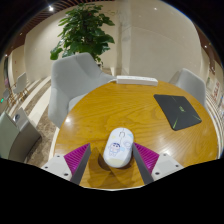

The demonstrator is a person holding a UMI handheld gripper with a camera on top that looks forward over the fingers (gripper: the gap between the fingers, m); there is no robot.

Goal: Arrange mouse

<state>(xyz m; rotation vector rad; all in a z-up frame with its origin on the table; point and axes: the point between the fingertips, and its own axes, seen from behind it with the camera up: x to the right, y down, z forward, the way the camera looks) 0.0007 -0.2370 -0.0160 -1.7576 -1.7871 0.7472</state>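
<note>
A white mouse [119,147] with a blue cartoon print lies on the round wooden table [125,105], near its front edge. It stands between my two fingers, with a gap at each side. My gripper [112,158] is open, its magenta pads [78,155] flanking the mouse left and right. A dark mouse mat [177,110] lies on the table beyond and to the right of the fingers, apart from the mouse.
Grey chairs stand round the table: one at the far left [75,72], one at the far right [188,82], one near left [14,135]. A white low object [135,79] sits at the table's far edge. A large green plant [82,30] stands behind.
</note>
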